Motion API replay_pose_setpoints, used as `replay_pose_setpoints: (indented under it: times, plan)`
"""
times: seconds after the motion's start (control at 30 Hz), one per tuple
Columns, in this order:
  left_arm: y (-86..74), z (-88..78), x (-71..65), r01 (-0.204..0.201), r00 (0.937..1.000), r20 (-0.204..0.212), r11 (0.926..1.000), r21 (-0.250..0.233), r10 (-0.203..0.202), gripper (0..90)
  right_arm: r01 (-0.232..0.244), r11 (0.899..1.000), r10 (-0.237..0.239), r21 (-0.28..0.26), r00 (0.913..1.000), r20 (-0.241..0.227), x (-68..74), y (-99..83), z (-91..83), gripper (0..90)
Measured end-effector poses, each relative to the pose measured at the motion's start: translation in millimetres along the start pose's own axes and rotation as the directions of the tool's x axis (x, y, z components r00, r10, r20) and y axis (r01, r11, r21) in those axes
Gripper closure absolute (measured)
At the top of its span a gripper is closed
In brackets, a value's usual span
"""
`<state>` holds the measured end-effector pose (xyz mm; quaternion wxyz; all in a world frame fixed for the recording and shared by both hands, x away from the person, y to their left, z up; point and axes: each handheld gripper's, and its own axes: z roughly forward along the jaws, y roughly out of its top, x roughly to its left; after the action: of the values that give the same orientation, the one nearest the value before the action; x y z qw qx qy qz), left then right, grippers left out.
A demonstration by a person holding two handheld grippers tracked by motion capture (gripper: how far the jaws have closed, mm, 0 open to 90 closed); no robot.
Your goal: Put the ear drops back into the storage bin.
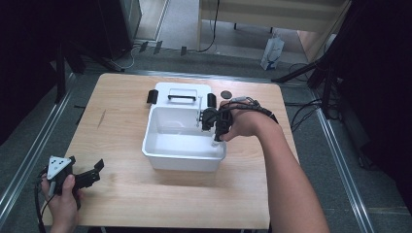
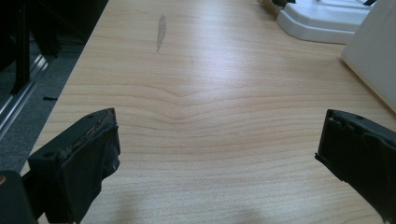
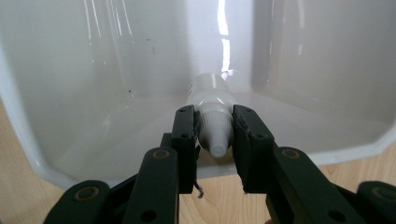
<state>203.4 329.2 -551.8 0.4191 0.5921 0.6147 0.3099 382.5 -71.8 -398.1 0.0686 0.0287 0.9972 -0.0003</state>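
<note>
The right gripper (image 3: 214, 133) is clamped on a small white bottle (image 3: 212, 109), its two black jaws pressed against the ribbed cap just behind the tapered nozzle, which points back toward the camera; the right gripper view gives this grip plainly, with the bottle's round body reaching down into the white bin (image 3: 70, 93) toward a corner of its glossy floor, though whether the bottle touches the floor I cannot tell; the high view gives the wider setting instead: the right gripper (image 1: 217, 130) hangs over the bin's (image 1: 160, 156) right-hand side, tipped downward, with the bottle (image 1: 216, 141) a small pale shape just inside the right wall, its cap too small to make out there; behind the bin, touching or just beside its far wall, lies the white lid (image 1: 182, 90) with a black handle and black clips at its sides, and a small dark round disc (image 1: 226, 94) sits on the wooden table (image 1: 126, 189) just beyond the right hand; the left gripper (image 1: 90, 174) rests near the table's front left corner, well apart from the bin; the left gripper view shows its jaws spread wide with bare wood (image 2: 201, 116) between them, a grey smudge (image 2: 160, 31) farther off on the tabletop, and a corner of the bin (image 2: 373, 65) and the lid's edge (image 2: 322, 25) at the upper right.
</note>
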Motion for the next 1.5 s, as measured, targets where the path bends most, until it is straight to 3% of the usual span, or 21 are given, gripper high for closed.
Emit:
replay_pose_setpoints:
  times: [0.47, 1.03, 1.5]
  plan:
    - [0.1, -0.2, 0.2, -0.002, 1.0000, 0.005, 1.0000, 0.004, 0.002, 0.0, 0.019, 1.000, -0.019, -0.005, 0.9998, 0.008, 1.6, -0.3, 18.9, 71.8]
    - [0.1, 0.1, 0.7, 0.005, 1.0000, 0.009, 1.0000, 0.006, -0.005, 0.0, 0.036, 0.998, -0.036, 0.046, 0.9993, 0.010, 3.4, 6.9, 38.8, 71.7]
    - [0.2, 0.1, 0.9, 0.007, 0.9999, 0.011, 0.9999, 0.008, -0.007, 0.0, 0.032, 0.998, -0.033, 0.059, 0.9994, 0.010, 2.6, 9.2, 44.0, 72.0]
